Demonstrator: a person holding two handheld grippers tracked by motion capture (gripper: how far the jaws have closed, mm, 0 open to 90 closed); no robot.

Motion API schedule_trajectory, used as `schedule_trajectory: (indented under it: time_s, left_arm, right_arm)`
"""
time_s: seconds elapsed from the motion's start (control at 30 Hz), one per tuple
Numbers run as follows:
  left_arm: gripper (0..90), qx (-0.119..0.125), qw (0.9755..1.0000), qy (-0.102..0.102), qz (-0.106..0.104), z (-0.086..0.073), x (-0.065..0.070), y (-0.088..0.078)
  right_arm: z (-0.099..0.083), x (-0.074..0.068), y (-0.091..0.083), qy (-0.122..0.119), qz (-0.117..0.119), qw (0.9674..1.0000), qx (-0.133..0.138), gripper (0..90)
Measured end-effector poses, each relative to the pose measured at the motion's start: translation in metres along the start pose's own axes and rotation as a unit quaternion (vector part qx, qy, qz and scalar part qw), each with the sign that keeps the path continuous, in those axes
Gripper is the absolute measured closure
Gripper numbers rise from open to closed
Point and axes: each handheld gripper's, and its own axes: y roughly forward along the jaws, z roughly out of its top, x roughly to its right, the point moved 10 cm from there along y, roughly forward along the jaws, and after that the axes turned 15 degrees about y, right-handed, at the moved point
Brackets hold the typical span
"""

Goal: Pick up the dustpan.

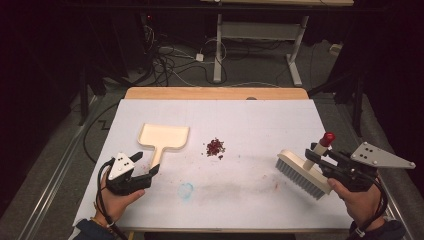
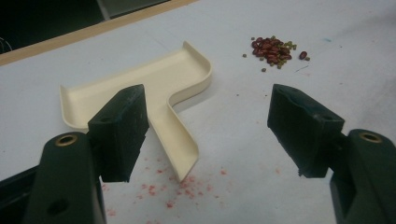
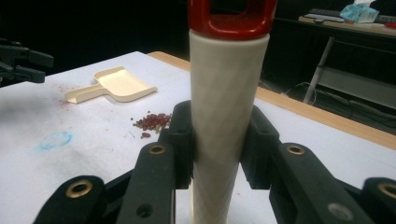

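The brush point(image 1: 301, 172) is the biggest piece in play: a stiff block with a bristle face and a round cream handle topped by a red cap. The right gripper point(image 1: 320, 161) is clenched on that handle, which stands upright between its jaws in the right gripper view, pads pressing either side below the cap. The handle looks smooth and rigid, so I judge it could twist in the pads; a grip low on it, near the block, should resist that best.

The dustpan point(image 2: 154, 86) lies flat just ahead of the left gripper point(image 2: 208, 133), whose jaws stand released and empty, the pan's handle pointing back between them, nearer the left jaw. It looks like thin, light plastic, stiff enough to lift by that narrow handle but likely to skate on the table point(image 1: 260, 120).

The pile of beans point(image 2: 272, 48) sits beyond the right jaw of that gripper, loose, small and prone to scatter.
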Motion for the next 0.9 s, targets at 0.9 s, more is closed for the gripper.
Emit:
schedule_trajectory:
  time_s: [0.9]
  left_arm:
    - [27.2, -0.067, 0.9975, -0.019, -0.01, -0.023, 0.003, 0.001]
  right_arm:
    - [0.003, -0.01, 0.011, -0.01, 0.014, 0.9998, -0.006, 69.9]
